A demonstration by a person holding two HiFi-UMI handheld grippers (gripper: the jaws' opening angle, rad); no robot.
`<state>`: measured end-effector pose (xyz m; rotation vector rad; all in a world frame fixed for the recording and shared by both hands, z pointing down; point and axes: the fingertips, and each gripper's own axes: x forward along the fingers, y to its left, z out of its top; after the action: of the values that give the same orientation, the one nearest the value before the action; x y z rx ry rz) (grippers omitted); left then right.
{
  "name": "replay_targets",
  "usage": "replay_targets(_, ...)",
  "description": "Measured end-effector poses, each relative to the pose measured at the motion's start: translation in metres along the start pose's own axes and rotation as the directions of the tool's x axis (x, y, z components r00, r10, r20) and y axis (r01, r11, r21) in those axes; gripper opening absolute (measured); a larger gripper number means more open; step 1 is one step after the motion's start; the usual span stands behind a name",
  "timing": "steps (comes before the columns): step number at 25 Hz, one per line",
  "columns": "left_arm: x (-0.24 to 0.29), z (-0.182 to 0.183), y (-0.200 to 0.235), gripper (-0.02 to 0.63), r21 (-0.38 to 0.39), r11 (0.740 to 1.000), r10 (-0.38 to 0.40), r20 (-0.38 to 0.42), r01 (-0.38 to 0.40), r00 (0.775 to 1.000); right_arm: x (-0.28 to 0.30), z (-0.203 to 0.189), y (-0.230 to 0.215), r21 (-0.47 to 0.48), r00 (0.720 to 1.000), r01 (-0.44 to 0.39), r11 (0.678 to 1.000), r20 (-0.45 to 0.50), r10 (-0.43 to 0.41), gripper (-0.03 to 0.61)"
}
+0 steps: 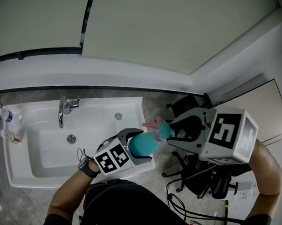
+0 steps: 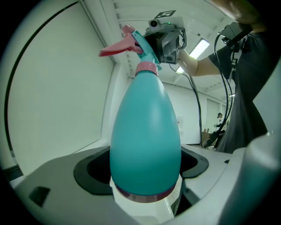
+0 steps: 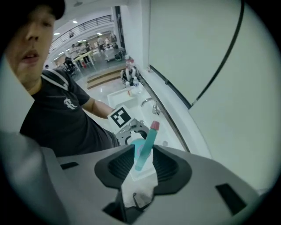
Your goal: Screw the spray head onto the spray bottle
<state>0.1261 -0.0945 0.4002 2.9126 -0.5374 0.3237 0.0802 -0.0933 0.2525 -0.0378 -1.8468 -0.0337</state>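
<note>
The left tongs (image 1: pixel 138 149) clasp the teal spray bottle (image 2: pixel 145 136) low on its body, above the sink's (image 1: pixel 12 152) near right corner, long axis tilted up to the right. The spray head (image 2: pixel 131 41) sits on its neck; the right tongs (image 3: pixel 141 153), nearer it, point down that axis, closed narrowly on it. No label is readable.

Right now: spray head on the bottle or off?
On. In the left gripper view the head sits on the bottle neck. Tightness: cannot tell.
</note>
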Motion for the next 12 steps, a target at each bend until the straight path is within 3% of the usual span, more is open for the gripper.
replay_targets(2, 0.000, -0.001, -0.008, 0.419, 0.018, 0.999, -0.049, -0.006, 0.049, 0.999, -0.028, 0.002, 0.011, -0.196, 1.000, 0.012, 0.980, 0.011, -0.010, 0.106)
replay_targets(3, -0.001, -0.002, -0.013, 0.419, 0.028, 0.996, -0.080, -0.009, 0.081, 0.997, -0.040, 0.002, 0.019, -0.307, 0.999, 0.042, 0.951, 0.014, -0.040, 0.106)
replay_targets(4, -0.003, -0.001, -0.017, 0.419, 0.036, 0.993, -0.115, -0.010, 0.116, 0.993, -0.047, 0.004, 0.028, -0.425, 0.997, 0.082, 0.902, 0.035, -0.074, 0.106)
replay_targets(6, -0.008, 0.000, -0.026, 0.419, 0.047, 0.981, -0.190, -0.003, 0.190, 0.982, -0.041, 0.010, 0.045, -0.660, 0.993, 0.119, 0.742, 0.060, -0.106, 0.112)
replay_targets(7, -0.011, 0.001, -0.031, 0.419, 0.052, 0.973, -0.227, 0.003, 0.226, 0.974, -0.034, 0.008, 0.050, -0.739, 0.993, 0.099, 0.667, 0.030, -0.113, 0.168)
replay_targets(9, -0.015, 0.003, -0.041, 0.419, 0.063, 0.955, -0.293, 0.013, 0.291, 0.956, -0.020, 0.000, 0.057, -0.813, 0.991, 0.035, 0.582, -0.049, -0.128, 0.241)
replay_targets(12, -0.015, 0.001, -0.057, 0.419, 0.071, 0.926, -0.372, 0.014, 0.370, 0.928, -0.011, -0.004, 0.060, -0.863, 0.984, -0.003, 0.505, -0.091, -0.150, 0.267)
